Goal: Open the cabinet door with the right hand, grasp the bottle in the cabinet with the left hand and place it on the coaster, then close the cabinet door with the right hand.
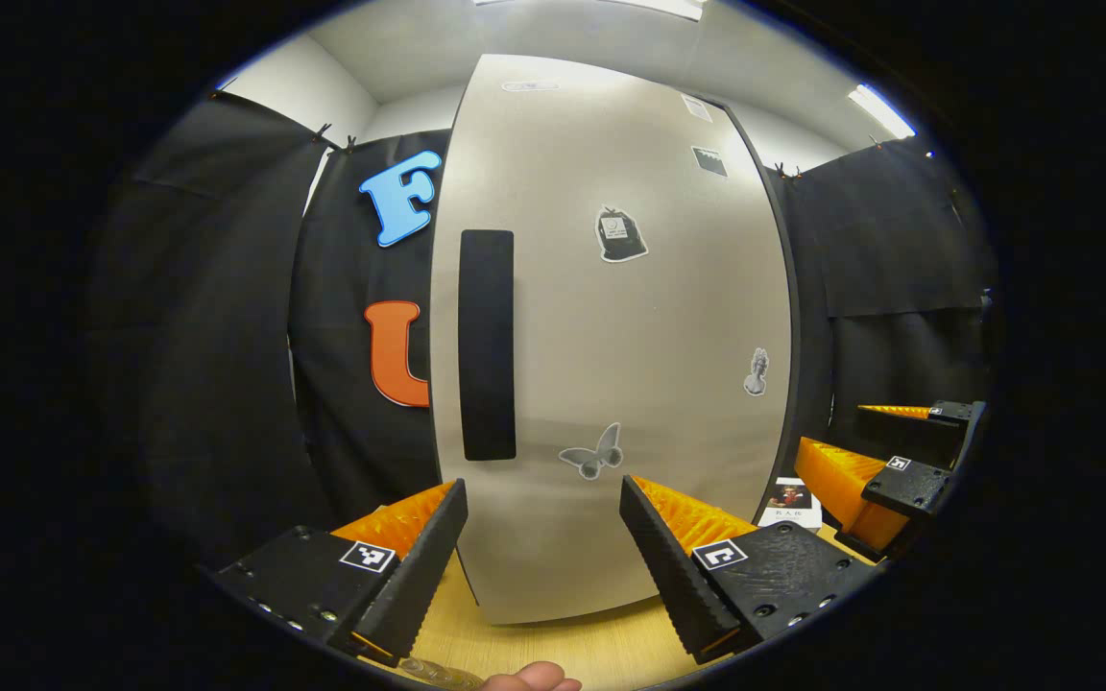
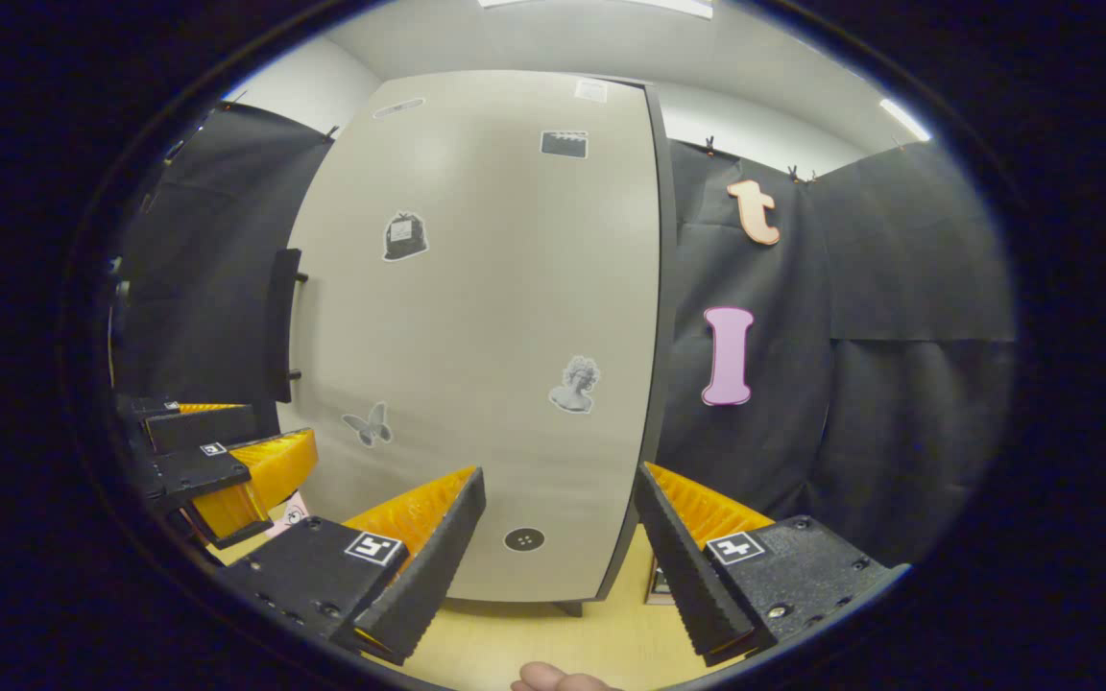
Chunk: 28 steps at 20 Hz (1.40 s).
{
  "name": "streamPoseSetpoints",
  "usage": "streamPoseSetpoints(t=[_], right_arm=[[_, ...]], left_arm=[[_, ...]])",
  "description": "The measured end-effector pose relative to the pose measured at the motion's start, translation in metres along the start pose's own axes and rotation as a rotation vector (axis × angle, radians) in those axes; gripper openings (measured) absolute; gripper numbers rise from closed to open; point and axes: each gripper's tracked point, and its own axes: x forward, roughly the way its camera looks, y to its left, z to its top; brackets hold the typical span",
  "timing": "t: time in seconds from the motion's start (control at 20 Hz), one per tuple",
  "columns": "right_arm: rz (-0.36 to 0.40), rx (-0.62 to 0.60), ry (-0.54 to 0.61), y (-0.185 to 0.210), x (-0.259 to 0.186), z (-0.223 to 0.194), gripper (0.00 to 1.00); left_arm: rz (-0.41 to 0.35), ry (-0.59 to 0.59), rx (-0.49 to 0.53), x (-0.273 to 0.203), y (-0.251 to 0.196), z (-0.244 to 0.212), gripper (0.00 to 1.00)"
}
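Note:
The cabinet door (image 1: pixel 611 317) is shut, pale with several stickers, and hides the inside. Its long black handle (image 1: pixel 487 345) runs upright along the door's left side. My left gripper (image 1: pixel 543 547) is open and empty, low in front of the door, just right of the handle. In the right gripper view the same door (image 2: pixel 476 317) and handle (image 2: pixel 282 326) stand ahead. My right gripper (image 2: pixel 558 547) is open and empty near the door's lower right edge. A small printed square card (image 1: pixel 791 504), perhaps the coaster, lies at the cabinet's right foot.
The cabinet stands on a light wooden table (image 1: pixel 601 653). My right gripper (image 1: pixel 860 451) shows at the far right of the left gripper view, and my left gripper (image 2: pixel 255 432) at the far left of the right gripper view. A fingertip (image 2: pixel 553 679) shows at the bottom.

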Motion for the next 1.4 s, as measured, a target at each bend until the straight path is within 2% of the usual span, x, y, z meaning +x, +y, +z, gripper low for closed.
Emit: streamPoseSetpoints(t=[0.25,0.45,0.6,0.65,0.7,1.4], right_arm=[[0.013,0.005,-0.001,0.001,0.005,-0.001,1.00],[0.012,0.001,-0.004,0.002,-0.001,0.003,1.00],[0.004,0.006,-0.009,-0.007,0.007,0.002,1.00],[0.005,0.007,-0.007,-0.007,0.007,-0.001,1.00],[0.009,0.008,-0.003,-0.007,0.007,-0.001,1.00],[0.016,0.030,0.026,-0.014,0.006,-0.012,1.00]], left_arm=[[0.003,0.009,-0.010,-0.001,0.006,-0.014,0.96],[-0.024,0.019,0.001,-0.006,0.003,-0.020,0.96],[-0.026,-0.002,0.004,-0.008,0.005,-0.013,0.96],[-0.021,-0.008,0.004,-0.007,0.006,-0.012,1.00],[-0.017,-0.012,0.004,-0.006,0.008,-0.011,0.96],[-0.016,-0.034,-0.020,-0.011,0.009,-0.005,0.97]])
